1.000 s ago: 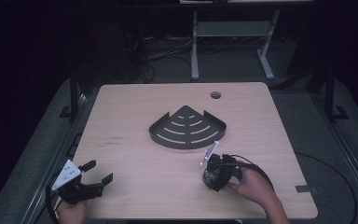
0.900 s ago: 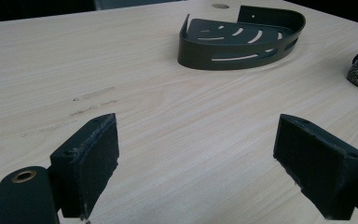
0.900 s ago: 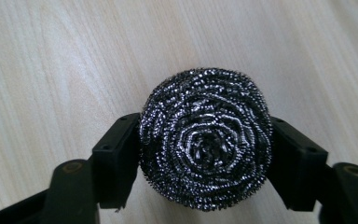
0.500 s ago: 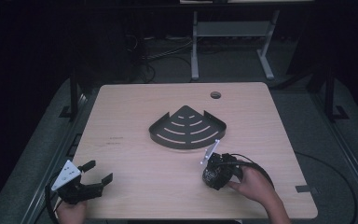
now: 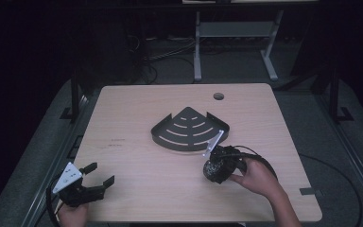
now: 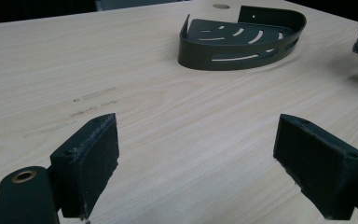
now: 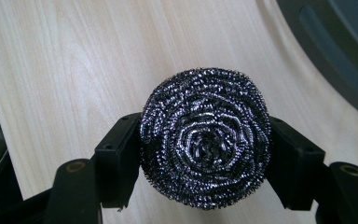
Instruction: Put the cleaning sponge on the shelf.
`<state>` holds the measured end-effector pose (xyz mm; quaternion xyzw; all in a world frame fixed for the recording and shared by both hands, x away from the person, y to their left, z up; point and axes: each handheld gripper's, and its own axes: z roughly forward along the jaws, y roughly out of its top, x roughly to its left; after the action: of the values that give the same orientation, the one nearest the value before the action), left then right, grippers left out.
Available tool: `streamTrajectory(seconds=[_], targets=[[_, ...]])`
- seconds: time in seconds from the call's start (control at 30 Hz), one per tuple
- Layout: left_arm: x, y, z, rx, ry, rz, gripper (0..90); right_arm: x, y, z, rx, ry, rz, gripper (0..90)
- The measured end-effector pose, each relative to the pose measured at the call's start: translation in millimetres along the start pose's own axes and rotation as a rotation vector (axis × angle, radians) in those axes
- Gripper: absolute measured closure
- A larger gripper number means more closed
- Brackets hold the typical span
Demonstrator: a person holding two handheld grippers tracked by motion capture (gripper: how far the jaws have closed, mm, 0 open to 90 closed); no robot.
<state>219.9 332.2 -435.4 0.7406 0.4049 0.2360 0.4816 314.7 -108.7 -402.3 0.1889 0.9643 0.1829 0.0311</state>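
right gripper view, right claw (image 7: 204, 154) clamped on steel scourer (image 7: 204, 137)

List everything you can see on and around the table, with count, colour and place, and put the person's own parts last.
table: one, light wood, centre of the high view.
corner shelf: one, dark slotted metal, mid-table.
steel scourer: one, silvery grey, clamped in the right tongs, beside the shelf.
round hole: one, far edge of the tabletop.
desk frame: one, pale, on the floor behind.
left tongs: one, black, open, near left corner.
right tongs: one, black, shut on the scourer.
right hand: one, near right.
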Motion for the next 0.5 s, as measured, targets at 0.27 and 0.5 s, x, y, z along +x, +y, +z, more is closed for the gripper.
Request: streamTrajectory(seconds=[0.27, 0.5], targets=[[-0.4, 0.0, 0.5, 0.0, -0.001, 0.0, 13.4, -7.4, 6.7, -4.7, -0.009, 0.01, 0.001, 33.2], [-0.3, -0.1, 0.5, 0.0, -0.001, -0.002, 13.4, -14.4, 15.4, -9.2, -0.014, 0.015, -0.003, 33.2]])
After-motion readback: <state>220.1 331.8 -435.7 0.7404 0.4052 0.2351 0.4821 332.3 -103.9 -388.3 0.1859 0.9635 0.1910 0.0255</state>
